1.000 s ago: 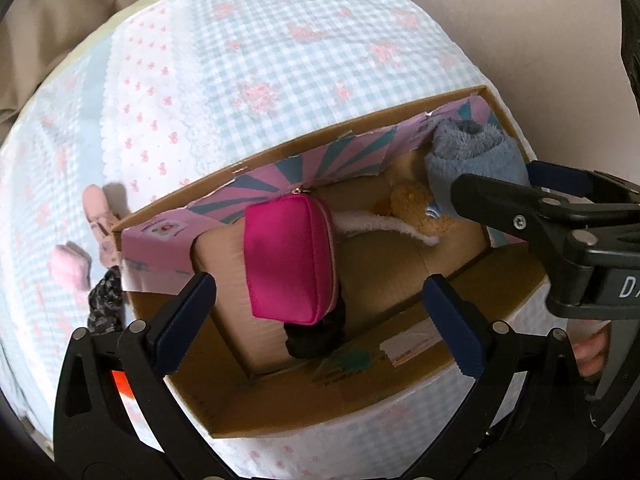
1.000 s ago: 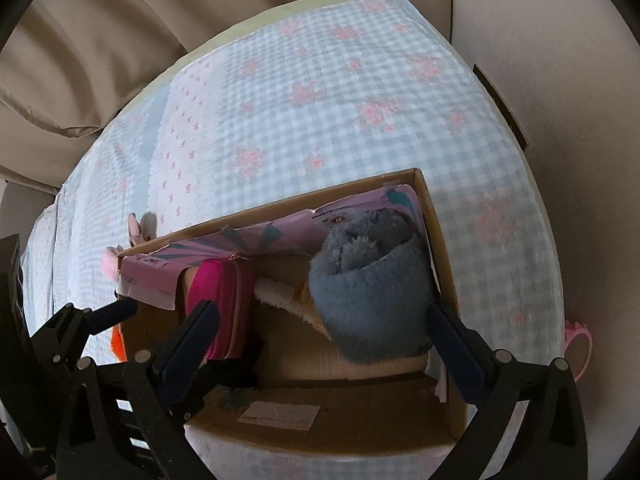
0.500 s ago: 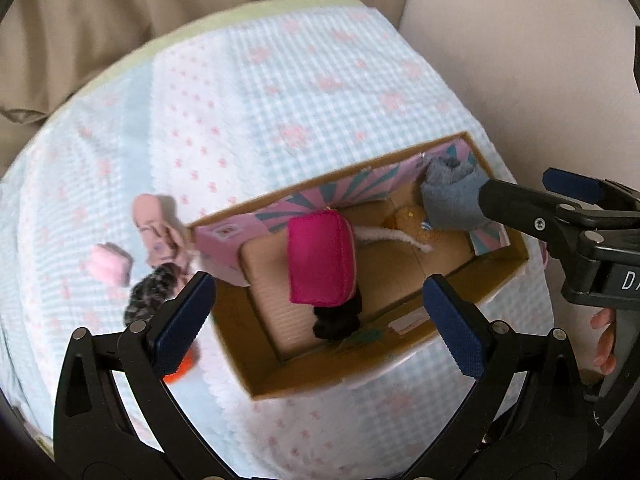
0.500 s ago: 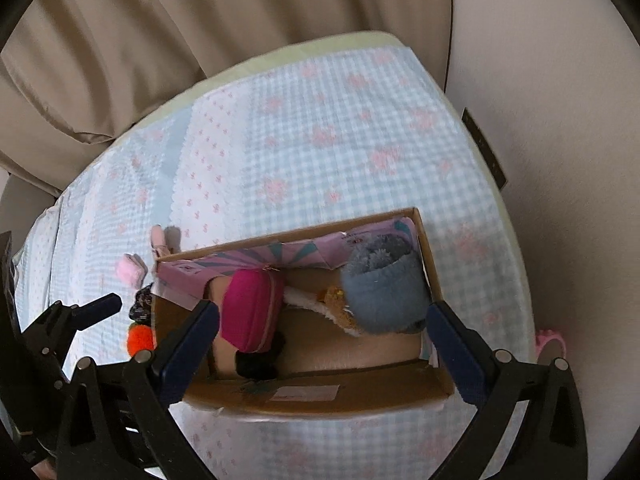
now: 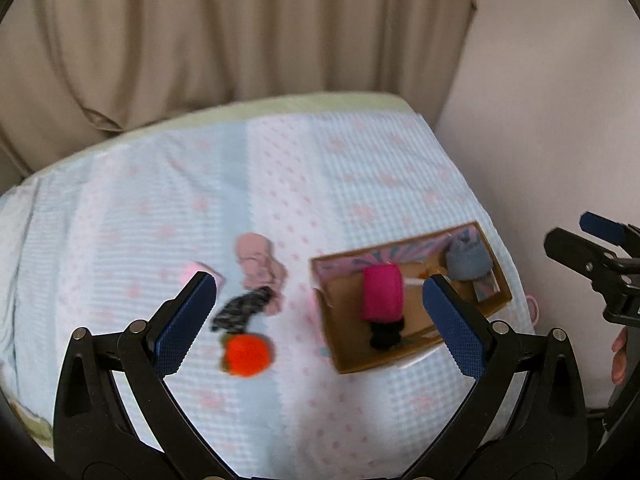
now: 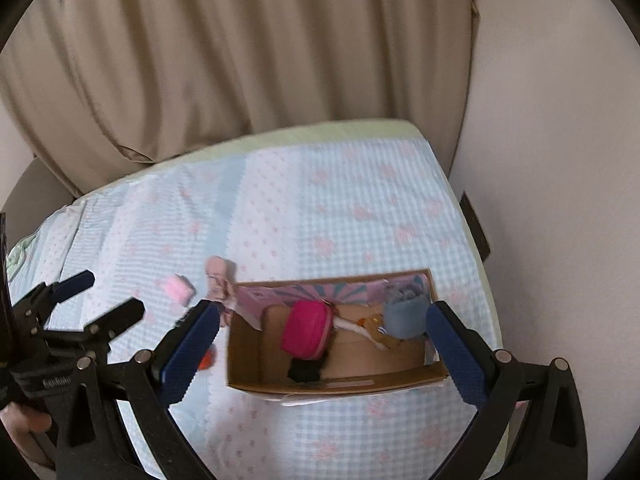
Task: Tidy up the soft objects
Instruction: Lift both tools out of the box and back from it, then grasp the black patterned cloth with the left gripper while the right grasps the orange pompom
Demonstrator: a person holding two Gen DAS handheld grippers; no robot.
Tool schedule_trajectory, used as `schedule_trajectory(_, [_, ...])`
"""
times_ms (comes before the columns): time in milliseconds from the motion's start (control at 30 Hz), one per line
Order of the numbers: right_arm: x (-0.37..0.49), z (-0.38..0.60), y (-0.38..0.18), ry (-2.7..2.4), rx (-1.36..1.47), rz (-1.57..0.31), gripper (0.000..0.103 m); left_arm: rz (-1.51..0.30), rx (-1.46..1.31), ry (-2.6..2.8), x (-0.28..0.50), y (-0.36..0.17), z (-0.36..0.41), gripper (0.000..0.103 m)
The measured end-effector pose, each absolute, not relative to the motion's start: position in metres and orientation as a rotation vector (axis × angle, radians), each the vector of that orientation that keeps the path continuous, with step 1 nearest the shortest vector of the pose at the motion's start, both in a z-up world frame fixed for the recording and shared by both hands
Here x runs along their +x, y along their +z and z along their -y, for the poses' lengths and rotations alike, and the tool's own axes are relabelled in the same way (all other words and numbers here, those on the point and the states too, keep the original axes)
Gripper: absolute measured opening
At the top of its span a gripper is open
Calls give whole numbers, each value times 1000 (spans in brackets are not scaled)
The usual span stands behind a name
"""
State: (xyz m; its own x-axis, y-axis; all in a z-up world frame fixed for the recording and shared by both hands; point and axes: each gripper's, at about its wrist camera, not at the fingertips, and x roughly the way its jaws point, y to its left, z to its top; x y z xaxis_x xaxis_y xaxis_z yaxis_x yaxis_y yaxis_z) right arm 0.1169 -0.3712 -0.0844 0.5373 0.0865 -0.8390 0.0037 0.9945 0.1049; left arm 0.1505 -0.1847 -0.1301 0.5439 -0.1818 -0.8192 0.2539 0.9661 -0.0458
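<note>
Left gripper (image 5: 320, 314) is spread wide with nothing in it, held high above the bed (image 5: 360, 184). Right gripper (image 6: 322, 340) is also wide and empty, hanging over the cardboard box (image 6: 332, 386).

Below the left gripper, loose on the bedspread left of the box: orange toy (image 5: 245, 354), dark patterned piece (image 5: 242, 307) touching it, pink plush (image 5: 260, 268) behind that, small pink item (image 5: 192, 271) off to the left. All four outside the box.

In the box: magenta pouch (image 6: 307, 334) standing on a black item (image 6: 305, 371), a grey fuzzy roll (image 6: 405, 314) at the right end, and a small tan plush (image 6: 374, 326) between pouch and roll.

Risks, as judgement:
- The dark piece and orange toy touch, so a wide bite could take both, or take a pinch of bedspread.
- Pink plush is floppy and may slip or drape out of the pads.
- The pouch looks tippy on the black item; a drop next to it could knock it over.
- The box sits near the bed's right edge, so a bump could shove it off.
- Frames are blurred, so aim is uncertain.
</note>
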Motion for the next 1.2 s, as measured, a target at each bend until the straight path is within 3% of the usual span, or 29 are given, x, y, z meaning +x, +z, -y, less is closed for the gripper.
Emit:
schedule_trajectory(267, [78,318,-54,81,96,-921,103,-854,25,-196,108,-82,103,103])
schedule_trajectory(533, [56,269,-43,124,89,-888,103,-824,7,-149,75,-69,36,103])
schedule_trajectory(900, [68,210,-61,161,67,-906,103,-866,-4,-171,90,-84,-20,103])
schedule_trajectory(1200, [86,160,-122,164,47,-978,103,-947,46,-295,141,-136,-37,103])
